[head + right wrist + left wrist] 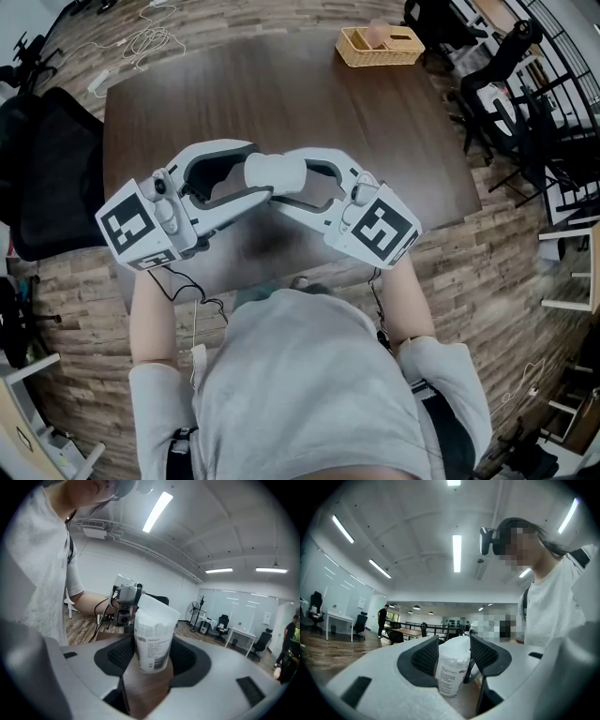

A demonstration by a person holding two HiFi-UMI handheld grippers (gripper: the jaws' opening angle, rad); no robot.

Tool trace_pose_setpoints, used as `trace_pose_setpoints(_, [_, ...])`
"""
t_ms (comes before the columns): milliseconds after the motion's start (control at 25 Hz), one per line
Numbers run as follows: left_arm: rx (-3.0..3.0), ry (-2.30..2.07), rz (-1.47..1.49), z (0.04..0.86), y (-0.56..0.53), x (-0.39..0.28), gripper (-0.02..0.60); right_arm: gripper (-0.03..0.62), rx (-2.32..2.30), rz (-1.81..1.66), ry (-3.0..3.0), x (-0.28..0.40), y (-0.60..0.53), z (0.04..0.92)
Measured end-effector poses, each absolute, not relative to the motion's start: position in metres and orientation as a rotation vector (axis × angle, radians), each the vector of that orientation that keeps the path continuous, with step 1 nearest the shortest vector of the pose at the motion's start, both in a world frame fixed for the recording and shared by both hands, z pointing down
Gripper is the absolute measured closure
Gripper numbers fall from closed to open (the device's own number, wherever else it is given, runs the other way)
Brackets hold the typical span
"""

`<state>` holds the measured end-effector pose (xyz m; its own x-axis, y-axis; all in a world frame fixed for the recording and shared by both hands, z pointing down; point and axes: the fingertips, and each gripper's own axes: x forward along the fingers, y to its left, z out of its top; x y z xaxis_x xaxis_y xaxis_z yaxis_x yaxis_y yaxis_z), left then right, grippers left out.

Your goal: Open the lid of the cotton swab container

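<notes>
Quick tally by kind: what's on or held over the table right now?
cotton swab container: 1
grippers: 2, the left gripper and the right gripper
wicker basket: 1
Total: 4

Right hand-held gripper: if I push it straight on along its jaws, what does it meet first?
The cotton swab container, already between its jaws; the left hand-held gripper looks close behind.
</notes>
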<state>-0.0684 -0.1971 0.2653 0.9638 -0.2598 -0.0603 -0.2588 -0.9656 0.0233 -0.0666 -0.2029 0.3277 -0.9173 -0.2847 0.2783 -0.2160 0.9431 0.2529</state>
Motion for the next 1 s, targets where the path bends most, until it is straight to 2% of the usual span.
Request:
trace_pose_setpoints(200, [3.081, -0.538, -0.234, 0.249, -0.214, -0.080, 0.380, 0.368, 0.372, -0.297, -2.777, -0.065, -0.203, 0.331])
trace_pose_setpoints(520, [3.037, -0.823, -0.199, 0.251, -0.244, -0.098, 0.499, 0.401, 0.374, -0.273, -2.874, -0.071, -0.197, 0.323])
trace_pose_setpoints(1000, [3.017, -0.940, -0.150, 0.251, -0.256, -0.095, 0.502, 0.405, 0.403, -0.174, -3.018, -0.076, -0.194, 0.314])
